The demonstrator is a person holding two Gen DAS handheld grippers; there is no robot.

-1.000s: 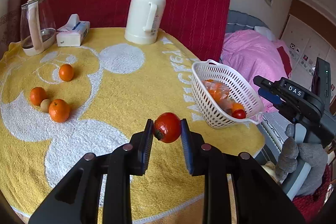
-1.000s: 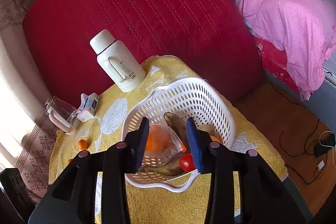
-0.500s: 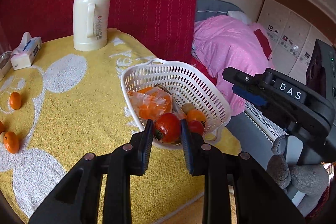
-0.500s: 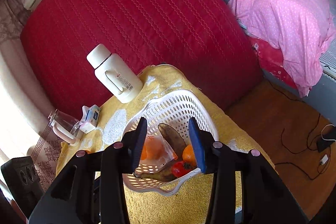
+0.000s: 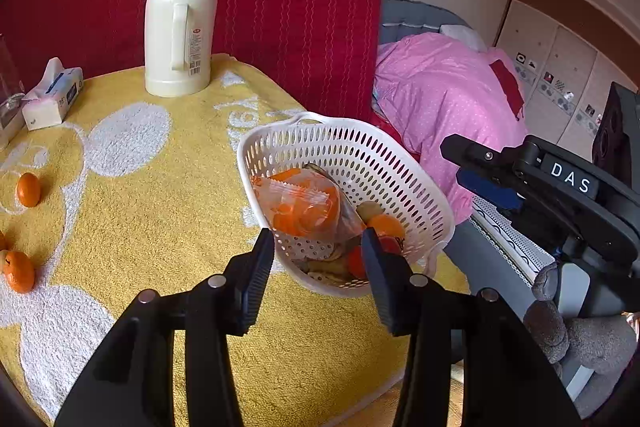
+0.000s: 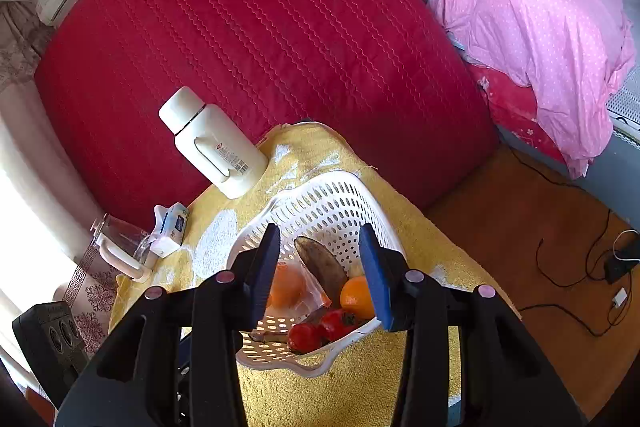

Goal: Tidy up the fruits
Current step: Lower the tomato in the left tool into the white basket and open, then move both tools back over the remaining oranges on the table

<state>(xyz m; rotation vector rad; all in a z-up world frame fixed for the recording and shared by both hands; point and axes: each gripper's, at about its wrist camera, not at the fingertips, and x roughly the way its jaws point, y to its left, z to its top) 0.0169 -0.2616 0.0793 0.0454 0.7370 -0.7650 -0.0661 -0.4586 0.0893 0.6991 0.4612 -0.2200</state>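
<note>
Half a second ago the left tool [image 5: 318,259] held a red tomato pinched between its pads above the near rim of the basket [image 5: 372,151]; now its jaws stand spread apart with nothing between them, and the tomato [image 6: 335,321] lies inside the basket at the near end. In the right wrist view two red tomatoes sit touching each other there, the second [image 6: 303,337] just beside the first, each with a dark stem end. From the left wrist view only a sliver of red [image 5: 355,261] shows past the right pad.

The right tool [image 6: 320,269] has also widened since the earlier frame: its jaws are open and empty, held above the basket and looking down into it. In the left wrist view it shows at the right edge [image 5: 476,171], off the table's side.

The basket is white perforated plastic with handles, standing on the yellow and white towel [image 5: 160,195] that covers the table, near its right edge. Besides the tomatoes it holds a clear bag of oranges [image 5: 304,205], a brown, darkened banana [image 6: 322,267] and a loose orange [image 6: 356,297].

Still out on the towel at the left are small oranges: one [image 5: 29,189] alone, another [image 5: 18,271] nearer the edge. A cream thermos [image 5: 180,27], a tissue box [image 5: 52,99] and a glass kettle [image 6: 120,247] stand at the back.
</note>
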